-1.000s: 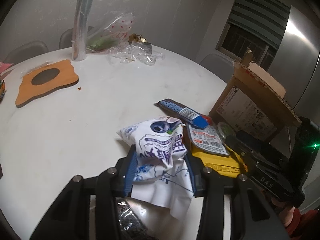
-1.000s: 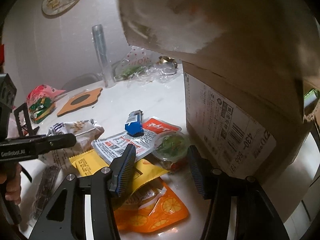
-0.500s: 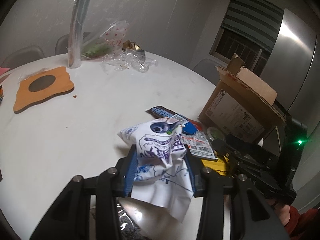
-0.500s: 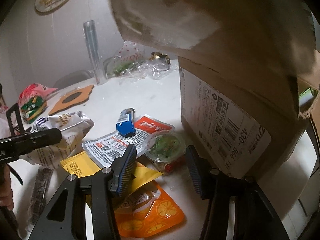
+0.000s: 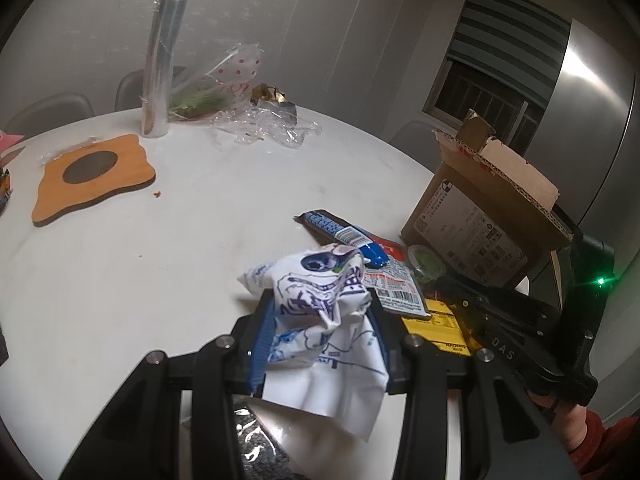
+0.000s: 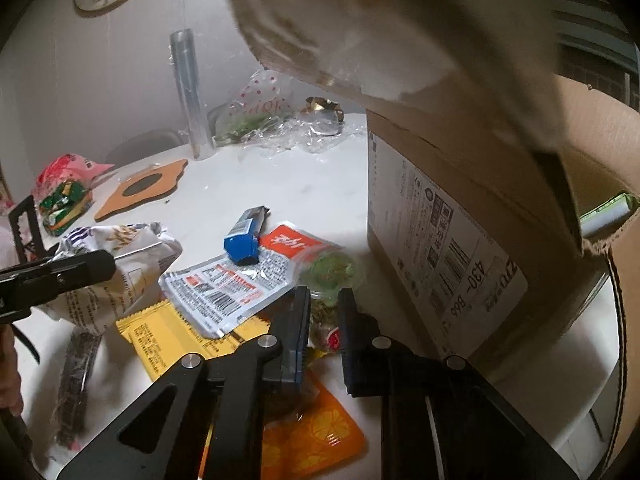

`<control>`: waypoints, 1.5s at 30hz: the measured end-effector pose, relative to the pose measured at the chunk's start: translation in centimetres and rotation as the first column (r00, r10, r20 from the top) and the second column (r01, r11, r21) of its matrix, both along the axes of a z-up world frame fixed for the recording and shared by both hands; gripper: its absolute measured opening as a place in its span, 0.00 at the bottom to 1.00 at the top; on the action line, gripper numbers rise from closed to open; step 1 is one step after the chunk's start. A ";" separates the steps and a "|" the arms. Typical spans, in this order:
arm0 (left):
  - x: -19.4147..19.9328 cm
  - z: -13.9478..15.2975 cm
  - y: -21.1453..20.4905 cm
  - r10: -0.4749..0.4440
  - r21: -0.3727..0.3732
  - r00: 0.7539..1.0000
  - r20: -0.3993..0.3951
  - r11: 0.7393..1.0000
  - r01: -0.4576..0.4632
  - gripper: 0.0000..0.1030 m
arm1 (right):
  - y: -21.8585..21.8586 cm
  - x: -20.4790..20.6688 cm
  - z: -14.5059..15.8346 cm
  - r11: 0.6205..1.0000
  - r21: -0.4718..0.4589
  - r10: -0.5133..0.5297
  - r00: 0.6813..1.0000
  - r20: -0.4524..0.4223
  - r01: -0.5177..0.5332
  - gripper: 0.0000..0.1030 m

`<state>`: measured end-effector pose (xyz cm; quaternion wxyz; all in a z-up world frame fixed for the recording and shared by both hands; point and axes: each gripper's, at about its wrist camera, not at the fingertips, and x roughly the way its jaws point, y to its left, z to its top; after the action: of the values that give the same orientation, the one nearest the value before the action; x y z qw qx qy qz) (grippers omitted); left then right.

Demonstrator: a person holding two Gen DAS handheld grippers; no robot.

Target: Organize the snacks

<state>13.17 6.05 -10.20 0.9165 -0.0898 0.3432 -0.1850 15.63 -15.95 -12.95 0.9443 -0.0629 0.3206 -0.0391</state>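
On the white worktop (image 5: 168, 264), left gripper (image 5: 320, 332) pinches a crumpled white-and-blue snack bag (image 5: 320, 304), raised above the surface. Right gripper (image 6: 324, 320): fingers drawn nearly together on a small clear cup of green snack (image 6: 330, 276), at 12 o'clock from the orange pouch (image 6: 320, 440), just beside the cardboard box (image 6: 460, 248). Step judged: pickup. Next move probably calls for lifting the cup over the box's flap at 1 o'clock.
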 end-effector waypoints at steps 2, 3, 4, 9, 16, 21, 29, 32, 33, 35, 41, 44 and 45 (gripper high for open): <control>0.2 -0.1 0.0 0.003 0.000 1.000 -0.007 1.000 -0.003 0.38 | -0.2 -0.1 -0.1 1.000 0.017 -0.008 1.000 -0.007 0.008 0.10; 0.2 -0.1 0.0 0.005 0.003 1.000 -0.009 1.000 -0.005 0.38 | -0.3 -0.1 -0.1 0.999 0.029 -0.014 1.000 -0.003 0.014 0.10; 0.2 -0.2 0.0 0.008 0.009 1.000 -0.011 1.000 -0.008 0.38 | -0.4 -0.2 -0.1 0.999 0.039 -0.015 1.000 -0.003 0.016 0.12; 0.4 -0.5 0.0 0.012 0.015 1.000 -0.018 1.000 -0.011 0.38 | 0.8 -1.1 0.0 1.000 0.016 0.016 1.000 0.009 -0.016 0.21; 1.0 -0.9 0.1 -0.022 -0.007 0.999 -0.050 1.000 0.021 0.41 | 1.9 -1.0 0.1 0.998 0.016 0.056 0.998 -0.001 -0.056 0.37; 1.4 -1.8 -0.5 -0.032 0.018 0.995 -0.092 0.999 0.034 0.46 | 1.6 -0.6 0.0 0.999 0.022 0.033 0.999 -0.006 -0.033 0.39; 1.9 -2.7 -0.7 -0.018 0.028 0.992 -0.123 0.999 0.021 0.52 | 1.5 -0.2 0.0 1.000 0.005 0.004 1.000 0.004 -0.004 0.46; 2.0 -2.8 -0.5 -0.018 0.018 0.992 -0.126 1.000 0.020 0.53 | 1.3 0.3 0.1 1.000 -0.008 -0.008 1.000 0.002 0.008 0.46; 2.0 -2.8 -0.4 -0.018 0.014 0.992 -0.127 1.000 0.020 0.53 | 1.3 0.4 0.1 1.000 -0.014 -0.013 1.000 0.006 0.013 0.46; 2.1 -2.8 -0.3 -0.018 0.006 0.991 -0.129 1.000 0.019 0.53 | 1.2 0.7 0.4 0.999 -0.041 -0.021 1.000 0.019 0.022 0.46; 2.1 -2.8 -0.3 -0.018 0.012 0.992 -0.127 1.000 0.019 0.53 | 1.1 1.6 0.4 0.998 -0.064 -0.027 1.000 -0.012 0.026 0.46; 2.1 -2.8 -0.3 -0.017 0.016 0.992 -0.125 1.000 0.019 0.53 | 1.3 2.3 0.3 0.997 -0.074 -0.029 0.999 -0.028 0.027 0.46; 2.1 -2.8 -0.4 -0.017 0.019 0.992 -0.124 1.000 0.019 0.53 | 1.3 2.4 0.3 0.997 -0.075 -0.026 0.999 -0.033 0.023 0.46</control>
<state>15.24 5.70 -13.03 0.8926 -0.0888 0.4020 -0.1838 18.07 -14.61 -12.61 0.9353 -0.0947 0.3355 -0.0616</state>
